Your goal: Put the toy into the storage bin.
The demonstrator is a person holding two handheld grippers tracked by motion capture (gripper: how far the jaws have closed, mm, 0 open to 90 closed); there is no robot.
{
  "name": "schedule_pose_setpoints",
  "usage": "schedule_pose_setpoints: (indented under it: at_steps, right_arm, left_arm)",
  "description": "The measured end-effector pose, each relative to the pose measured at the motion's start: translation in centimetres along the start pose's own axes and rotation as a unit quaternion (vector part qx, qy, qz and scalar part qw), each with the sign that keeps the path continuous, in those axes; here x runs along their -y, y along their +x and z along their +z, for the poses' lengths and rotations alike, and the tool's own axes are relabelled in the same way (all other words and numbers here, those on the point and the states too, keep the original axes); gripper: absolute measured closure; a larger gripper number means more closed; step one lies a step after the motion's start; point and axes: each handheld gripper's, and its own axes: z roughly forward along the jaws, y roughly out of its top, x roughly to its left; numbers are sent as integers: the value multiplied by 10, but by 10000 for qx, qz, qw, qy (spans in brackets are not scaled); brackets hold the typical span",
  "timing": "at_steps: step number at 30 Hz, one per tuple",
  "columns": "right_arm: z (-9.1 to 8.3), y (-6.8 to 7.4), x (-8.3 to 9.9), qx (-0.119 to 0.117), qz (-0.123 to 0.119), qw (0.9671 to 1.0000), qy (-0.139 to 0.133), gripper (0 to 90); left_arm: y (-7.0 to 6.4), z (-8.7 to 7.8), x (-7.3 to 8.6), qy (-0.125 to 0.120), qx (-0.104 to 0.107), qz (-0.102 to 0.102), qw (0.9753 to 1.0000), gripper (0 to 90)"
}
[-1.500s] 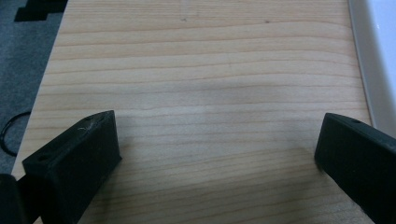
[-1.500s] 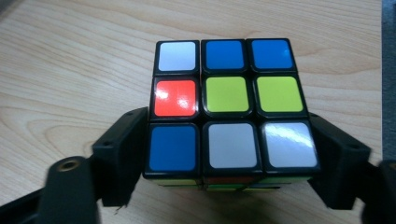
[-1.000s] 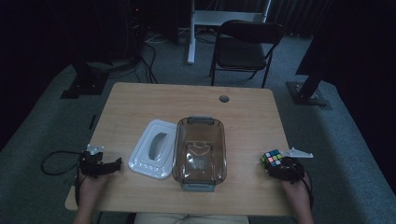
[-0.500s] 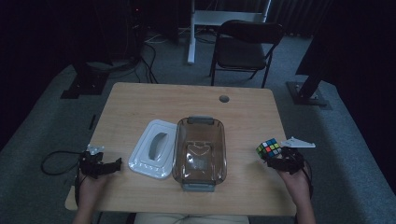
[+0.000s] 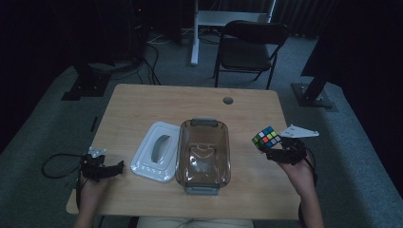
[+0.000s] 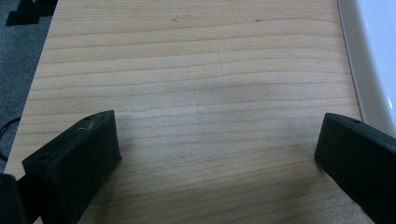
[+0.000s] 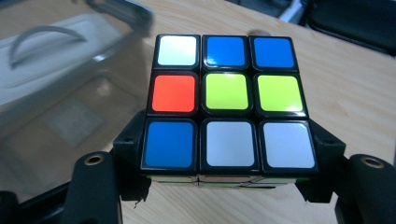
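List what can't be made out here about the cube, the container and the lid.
- Puzzle cube, right gripper view: lower faces hidden by the right gripper and its jaws.
- Clear container, right gripper view: blurred, cut off by the left edge.
- White lid, left gripper view: cut off by the right edge.
- Container contents, high view: too dim and small to tell.
- Left gripper, high view: jaws too small to read.

White lid (image 5: 155,156) beside container (image 5: 203,156); chair (image 5: 249,50) behind table (image 5: 157,102).

No text, label, brand, number or sign can be read in these views. The cube (image 7: 227,102) bears plain coloured stickers without lettering, and the white lid (image 5: 155,151) and clear container (image 5: 203,154) show no legible print.
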Motion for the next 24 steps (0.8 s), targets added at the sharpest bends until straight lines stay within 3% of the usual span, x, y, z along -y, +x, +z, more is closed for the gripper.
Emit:
schedule_pose_setpoints:
  at_steps: [6,8,10,14,24]
  right_arm:
    - [-1,19,-20,-408,-406,9983,-28,336]
    - [0,26,-26,-604,-432,9972,-35,337]
    - [1,33,-30,-656,-511,9965,-28,336]
    - [3,47,-38,-938,-689,9932,-58,337]
    - [10,79,-56,-1343,-1119,9846,-69,337]
  left_arm:
    - [0,0,0,-4,-1,-4,10000,5]
    - [0,0,0,-4,0,-4,10000,5]
    - [0,0,0,-4,0,-4,10000,5]
    - [0,0,0,-4,0,-5,10000,5]
    - [0,0,0,-2,0,-4,10000,5]
